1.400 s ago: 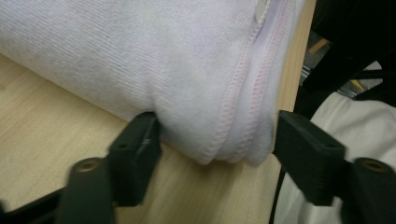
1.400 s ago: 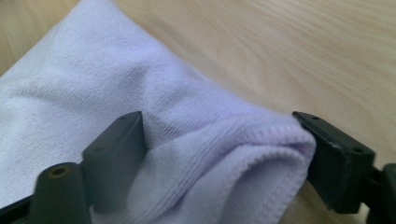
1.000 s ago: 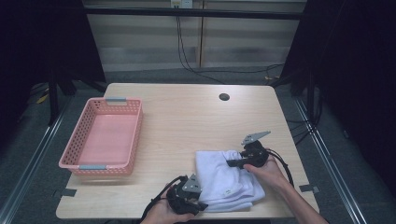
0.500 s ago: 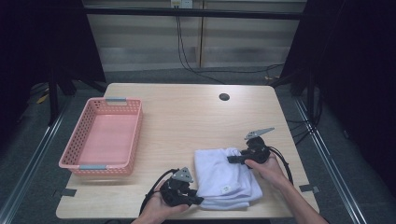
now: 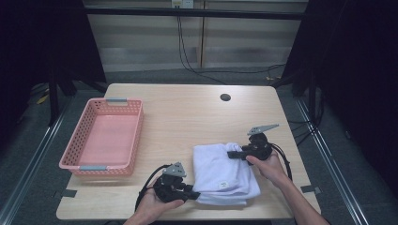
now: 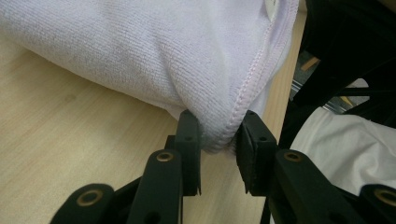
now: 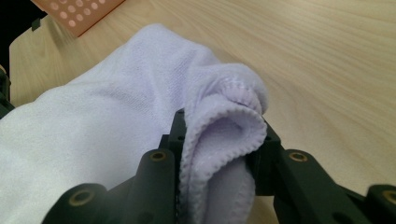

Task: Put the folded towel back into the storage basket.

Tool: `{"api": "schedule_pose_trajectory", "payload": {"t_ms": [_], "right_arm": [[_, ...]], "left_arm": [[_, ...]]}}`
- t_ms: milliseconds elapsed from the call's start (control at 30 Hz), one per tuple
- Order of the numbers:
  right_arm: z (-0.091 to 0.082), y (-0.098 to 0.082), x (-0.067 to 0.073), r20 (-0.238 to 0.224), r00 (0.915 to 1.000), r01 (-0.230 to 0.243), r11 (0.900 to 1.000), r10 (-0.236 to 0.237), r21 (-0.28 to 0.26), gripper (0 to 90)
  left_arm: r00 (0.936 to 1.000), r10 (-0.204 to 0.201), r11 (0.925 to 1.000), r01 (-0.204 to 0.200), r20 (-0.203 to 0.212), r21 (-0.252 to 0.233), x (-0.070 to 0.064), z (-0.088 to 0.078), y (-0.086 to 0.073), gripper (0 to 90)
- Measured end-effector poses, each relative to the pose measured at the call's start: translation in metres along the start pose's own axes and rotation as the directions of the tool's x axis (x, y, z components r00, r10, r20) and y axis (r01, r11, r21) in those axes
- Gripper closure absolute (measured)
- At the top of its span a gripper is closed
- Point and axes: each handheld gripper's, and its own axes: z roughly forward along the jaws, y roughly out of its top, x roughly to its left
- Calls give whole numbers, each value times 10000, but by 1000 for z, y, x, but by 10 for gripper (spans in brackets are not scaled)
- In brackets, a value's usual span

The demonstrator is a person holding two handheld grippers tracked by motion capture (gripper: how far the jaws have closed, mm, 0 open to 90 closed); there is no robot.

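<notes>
A folded white towel lies on the wooden table near its front edge. My left gripper sits at the towel's near left corner. Its jaws have just been closing, and in the left gripper view the left gripper pinches the towel's stitched hem. My right gripper is at the towel's far right side, jaws pointing left. They too have just been closing, and the right gripper squeezes a bunched fold of the towel.
A pink plastic basket stands on the table's left side with nothing in it; its corner appears in the right gripper view. A round cable hole lies near the far edge. Dark floor and rails surround the table.
The left gripper slid left and a little toward the front edge, then closed on the towel's near corner. The right gripper closed on the far right fold and stayed in place.
</notes>
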Motion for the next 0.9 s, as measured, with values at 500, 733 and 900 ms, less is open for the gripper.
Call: {"api": "schedule_pose_trajectory", "payload": {"t_ms": [500, 733, 900], "right_arm": [[-9, 19, -2, -69, 10000, -74, 9992, 72, -390, 685], [-11, 33, -1, -29, 10000, 2, 9986, -4, -533, 685], [-12, 41, -1, 25, 10000, 71, 9980, -70, -630, 685]], "left_arm": [[10000, 68, 9987, -70, -41, -514, 4, -23, 21, 720], [9996, -109, 9979, 92, -273, -644, 9, -34, 30, 723], [9993, -11, 9971, -17, -379, -756, 14, -40, 34, 723]]}}
